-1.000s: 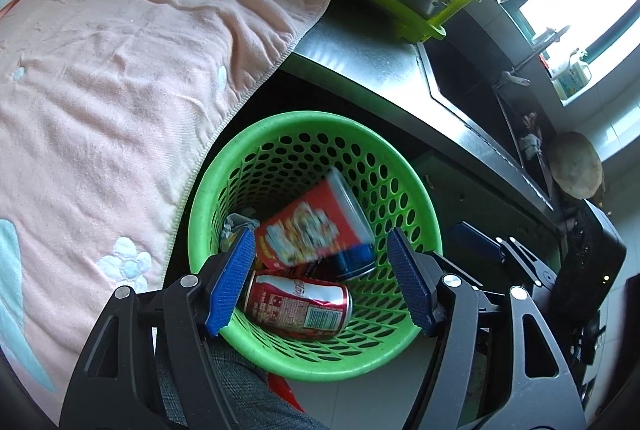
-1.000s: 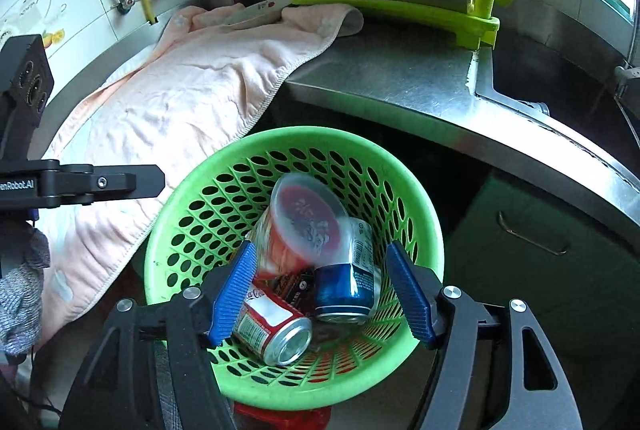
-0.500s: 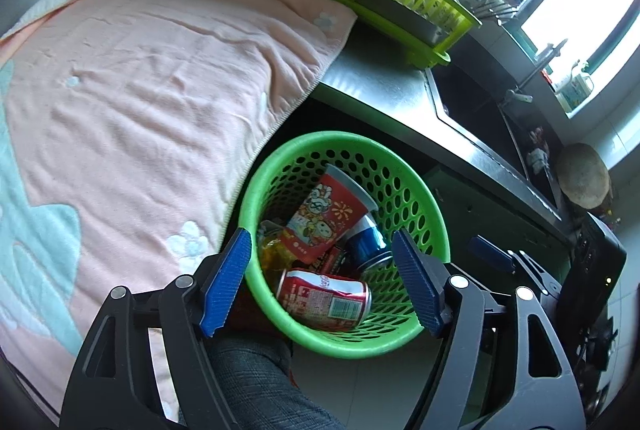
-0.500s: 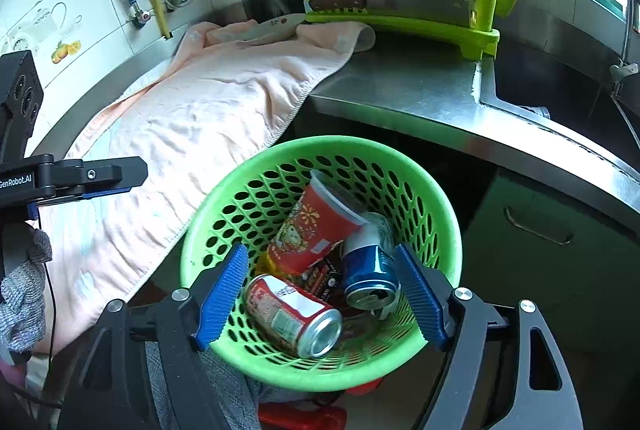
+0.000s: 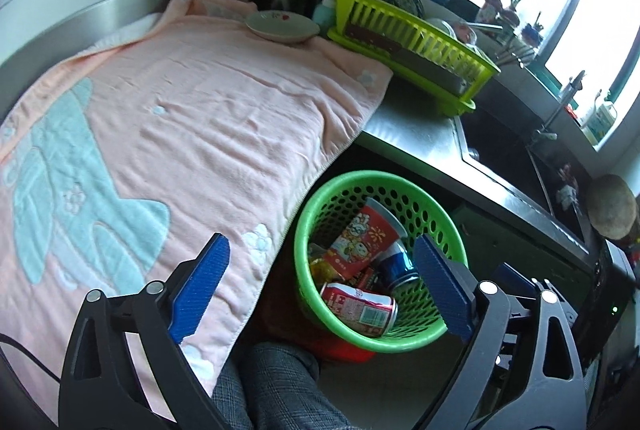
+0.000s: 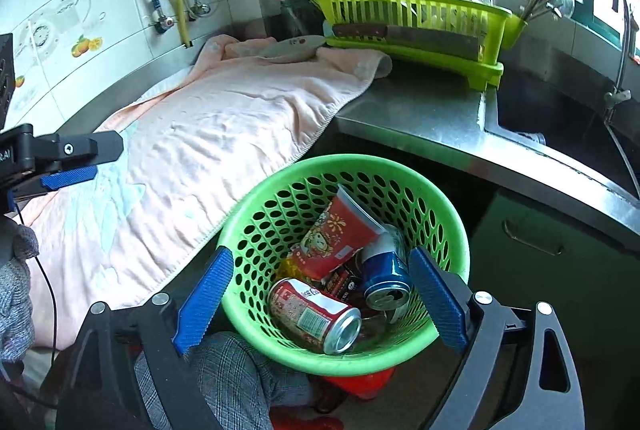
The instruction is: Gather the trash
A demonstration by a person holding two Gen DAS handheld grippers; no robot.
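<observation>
1. a kitchen corner: a steel counter [image 6: 420,109] runs across the middle of the right wrist view, with white wall tiles at the upper left and a sink [image 6: 560,117] at the right edge.
2. a pink towel [image 5: 200,149] covers the left half of the left wrist view. no wrapper, can or cup shows on it; only a small dish [image 5: 282,25] sits at its far end, beside a lime dish rack [image 5: 412,41].
3. the trash lies in a green perforated basket [image 6: 448,213] at lower centre, below the counter edge: a red can [image 6: 312,314], a blue can [image 6: 386,278], a red printed cup [image 6: 340,234] and some wrappers underneath.
4. the left gripper [image 5: 320,286] has its jaws opening, nothing between the blue pads.
5. the right gripper [image 6: 320,298] is likewise opening and holds nothing; the basket only shows behind the gap.
6. judged from this, collecting looks finished or nearly so. what may remain is any trash outside these views, which cannot be told.
</observation>
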